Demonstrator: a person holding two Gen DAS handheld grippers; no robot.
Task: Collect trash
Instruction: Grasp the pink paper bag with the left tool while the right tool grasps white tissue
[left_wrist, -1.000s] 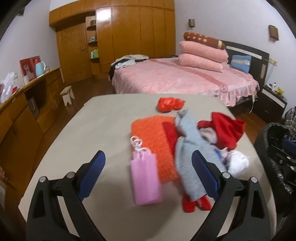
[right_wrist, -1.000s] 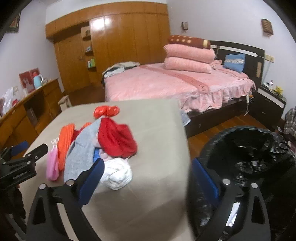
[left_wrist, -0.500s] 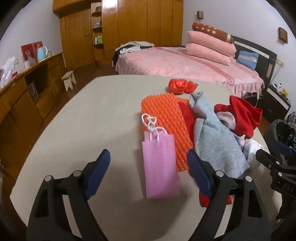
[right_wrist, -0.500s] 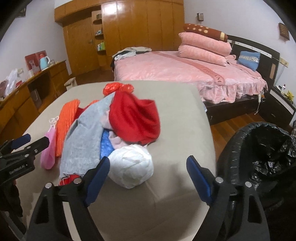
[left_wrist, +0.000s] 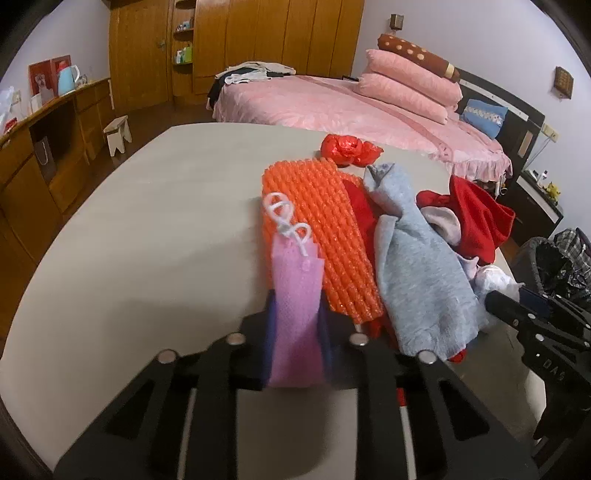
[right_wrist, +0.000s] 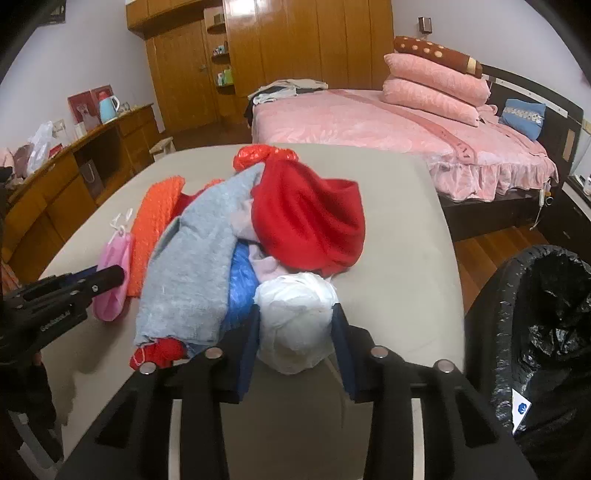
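A pink gift bag (left_wrist: 295, 291) with white handles lies on the beige table (left_wrist: 147, 240). My left gripper (left_wrist: 297, 321) has its jaws closing on the bag's lower end, and the blue pads press its sides. A crumpled white plastic bundle (right_wrist: 295, 321) sits at the near end of the pile. My right gripper (right_wrist: 297, 332) has its jaws closing around the bundle, with both pads against it. In the right wrist view the left gripper (right_wrist: 107, 275) shows at the pink bag (right_wrist: 110, 266).
The pile holds orange bubble wrap (left_wrist: 325, 229), a grey cloth (left_wrist: 417, 266), a red cloth (right_wrist: 306, 218), blue plastic (right_wrist: 240, 280) and a red plastic bag (left_wrist: 347, 147). A bin with a black liner (right_wrist: 546, 332) stands right of the table. A pink bed (right_wrist: 369, 122) lies behind.
Both grippers moved forward and down onto the table. The left jaws went from wide apart to pinching the pink bag; the right jaws narrowed onto the white bundle.
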